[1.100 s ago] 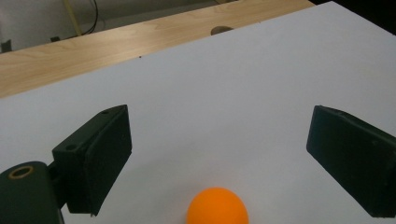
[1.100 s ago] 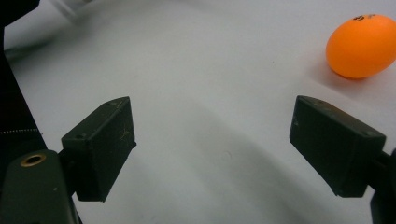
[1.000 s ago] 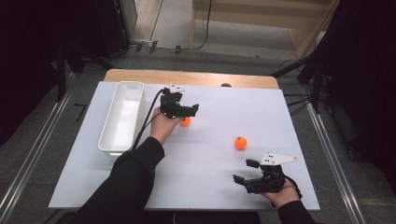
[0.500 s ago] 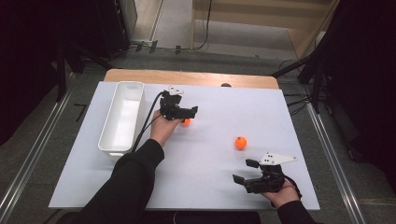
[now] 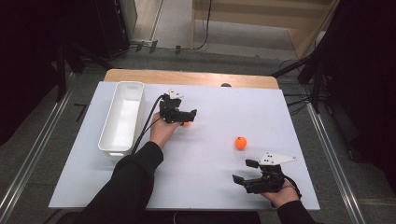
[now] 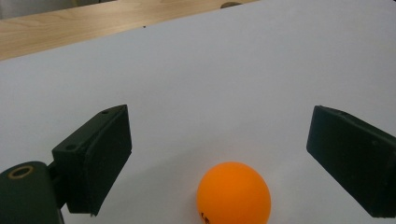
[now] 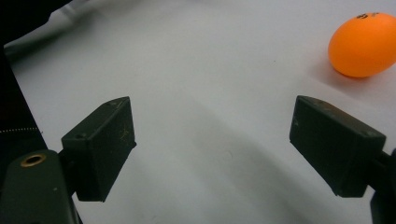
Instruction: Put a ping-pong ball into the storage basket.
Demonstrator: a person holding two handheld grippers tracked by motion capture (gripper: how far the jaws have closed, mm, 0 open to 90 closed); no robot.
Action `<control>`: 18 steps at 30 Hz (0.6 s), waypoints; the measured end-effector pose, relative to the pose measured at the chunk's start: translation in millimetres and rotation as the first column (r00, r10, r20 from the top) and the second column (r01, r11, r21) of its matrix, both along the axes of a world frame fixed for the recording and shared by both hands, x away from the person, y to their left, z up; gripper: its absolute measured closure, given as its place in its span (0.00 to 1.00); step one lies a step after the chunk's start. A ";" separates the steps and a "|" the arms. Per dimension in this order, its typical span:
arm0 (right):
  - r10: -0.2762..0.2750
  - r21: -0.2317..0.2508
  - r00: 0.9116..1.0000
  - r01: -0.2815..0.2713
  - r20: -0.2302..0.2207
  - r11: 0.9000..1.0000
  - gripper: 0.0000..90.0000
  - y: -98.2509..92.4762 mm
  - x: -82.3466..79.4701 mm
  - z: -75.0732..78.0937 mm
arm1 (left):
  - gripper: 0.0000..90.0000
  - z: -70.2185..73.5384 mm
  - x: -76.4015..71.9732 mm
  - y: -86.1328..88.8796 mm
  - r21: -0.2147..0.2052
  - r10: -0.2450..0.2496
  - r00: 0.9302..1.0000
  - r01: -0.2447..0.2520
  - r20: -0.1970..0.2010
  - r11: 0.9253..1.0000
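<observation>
An orange ball (image 5: 186,123) lies on the white board (image 5: 210,107), half hidden under my left gripper (image 5: 190,115). In the left gripper view this ball (image 6: 233,193) rests low between the two black jaws, which stand wide apart and touch nothing; the left gripper (image 6: 218,140) is open. A second orange ball (image 5: 240,142) sits right of centre. My right gripper (image 5: 243,171) hovers near the front right corner, open, a little short of that ball. In the right gripper view the second ball (image 7: 364,44) is at the upper right, beyond the right gripper (image 7: 212,126).
A long white tray (image 5: 105,140) stands along the board's left side, its inside bare. A wooden table edge (image 5: 187,77) runs behind the board. A black cable (image 5: 147,123) trails from the left gripper beside the tray.
My left gripper has shifted slightly nearer, over the first ball. The right gripper and both balls have kept still.
</observation>
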State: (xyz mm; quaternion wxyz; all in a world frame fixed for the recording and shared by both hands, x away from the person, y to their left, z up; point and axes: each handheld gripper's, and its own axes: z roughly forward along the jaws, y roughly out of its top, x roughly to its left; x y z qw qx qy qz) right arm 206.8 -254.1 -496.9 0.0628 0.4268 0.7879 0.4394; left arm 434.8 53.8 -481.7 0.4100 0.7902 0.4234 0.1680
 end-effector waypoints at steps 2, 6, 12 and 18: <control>0.002 -0.002 1.000 -0.002 0.001 1.000 0.14 -0.2 0.0 -0.1 | 0.07 -1.4 -0.5 -1.0 0.013 -0.015 1.000 0.015 0.001 1.000; 0.004 -0.002 1.000 -0.004 0.001 1.000 0.14 0.0 -0.1 -0.1 | 0.07 -5.5 -1.6 -2.1 0.019 -0.019 1.000 0.019 0.001 1.000; 0.005 -0.002 1.000 -0.005 0.002 1.000 0.14 0.0 -0.1 -0.2 | 0.07 -15.4 -1.9 0.7 0.022 -0.008 1.000 0.008 -0.025 1.000; 0.006 -0.002 1.000 -0.006 0.000 1.000 0.14 0.3 -0.1 -0.2 | 0.07 -19.3 -2.0 0.5 0.044 0.000 0.999 0.002 -0.038 0.999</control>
